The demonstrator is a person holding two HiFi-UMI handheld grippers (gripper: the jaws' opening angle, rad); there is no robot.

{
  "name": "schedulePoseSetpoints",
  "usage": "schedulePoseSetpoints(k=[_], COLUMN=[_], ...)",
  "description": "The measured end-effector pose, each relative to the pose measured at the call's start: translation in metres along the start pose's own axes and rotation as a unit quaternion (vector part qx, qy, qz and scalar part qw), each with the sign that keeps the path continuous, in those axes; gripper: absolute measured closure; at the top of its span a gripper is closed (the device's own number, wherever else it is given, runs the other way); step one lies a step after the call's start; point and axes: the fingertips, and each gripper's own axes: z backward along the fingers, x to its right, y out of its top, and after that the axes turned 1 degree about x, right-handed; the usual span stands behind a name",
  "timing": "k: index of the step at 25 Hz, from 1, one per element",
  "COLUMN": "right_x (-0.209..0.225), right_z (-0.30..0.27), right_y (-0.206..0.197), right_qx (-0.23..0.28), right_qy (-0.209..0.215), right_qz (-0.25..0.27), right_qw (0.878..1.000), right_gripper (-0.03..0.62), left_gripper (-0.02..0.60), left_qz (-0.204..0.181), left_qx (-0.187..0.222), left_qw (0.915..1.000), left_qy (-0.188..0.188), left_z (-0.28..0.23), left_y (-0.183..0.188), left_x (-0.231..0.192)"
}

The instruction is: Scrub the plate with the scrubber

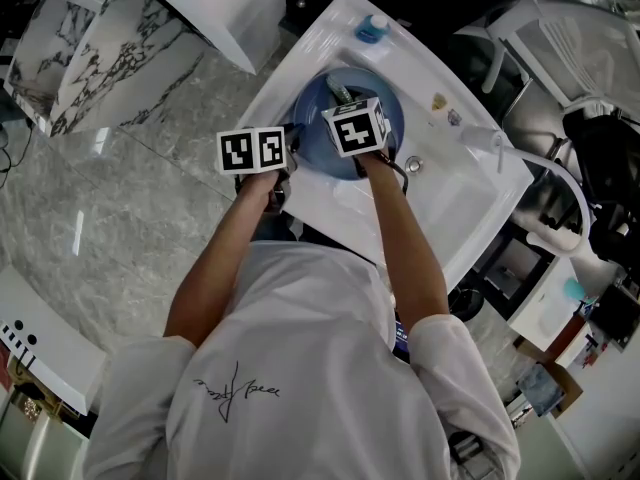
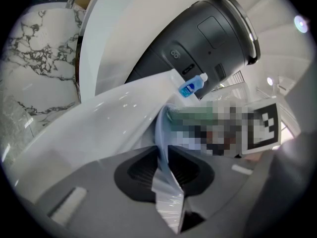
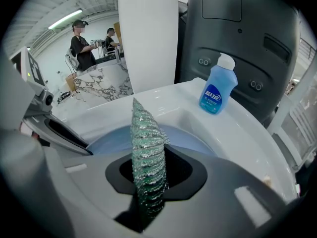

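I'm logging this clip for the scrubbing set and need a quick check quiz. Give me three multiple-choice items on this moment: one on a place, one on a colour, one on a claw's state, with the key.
1. Where does the blue bottle stand?
A) in the basin
B) on the rim of the sink
C) on the floor

2. What colour is the plate?
A) light blue
B) red
C) black

3. What is the left claw doing?
A) open, empty
B) shut on the bottle
C) shut on the plate's edge

Key:
1 B: the bottle sits on the white ledge behind the basin.
2 A: light blue shows around the scrubber in the right gripper view.
3 C: its jaws pinch the plate's edge, while the right claw grips the scrubber.
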Motion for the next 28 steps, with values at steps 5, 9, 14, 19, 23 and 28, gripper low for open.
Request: schedulePoseSetpoints(k=[5, 9, 14, 19, 23, 28], right_x=[-0.007, -0.013, -0.022, -0.032, -0.039, -0.045], right_z=[-0.001, 0.001, 0.004, 0.007, 0.009, 0.011], right_y=[0.0, -0.001, -0.004, -0.007, -0.01, -0.012], right_qx=[0.004, 0.004, 0.006, 0.007, 0.009, 0.01], right_qy=[0.008, 0.017, 0.029, 0.042, 0.054, 0.061], right_qz=[0.01, 0.021, 0.044, 0.079, 0.102, 0.136], right_qw=[1.0, 1.0, 0.999, 0.996, 0.993, 0.989], right_gripper=[0.533, 0.533, 0.534, 0.533, 0.533, 0.533], left_gripper=[0.457, 0.457, 0.457, 0.457, 0.457, 0.459], left_qz=[0.003, 0.002, 0.002, 0.002, 0.002, 0.006], left_qx=[-0.001, -0.001, 0.001, 0.002, 0.002, 0.001], left_qw=[1.0, 1.0, 1.0, 1.0, 0.9999, 0.9999], left_qy=[-0.005, -0.005, -0.006, -0.008, -0.01, -0.013], left_z=[-0.001, -0.001, -0.001, -0.001, -0.001, -0.001], left_y=[0.0, 0.0, 0.0, 0.0, 0.0, 0.001], left_x=[0.001, 0.001, 0.001, 0.001, 0.001, 0.0])
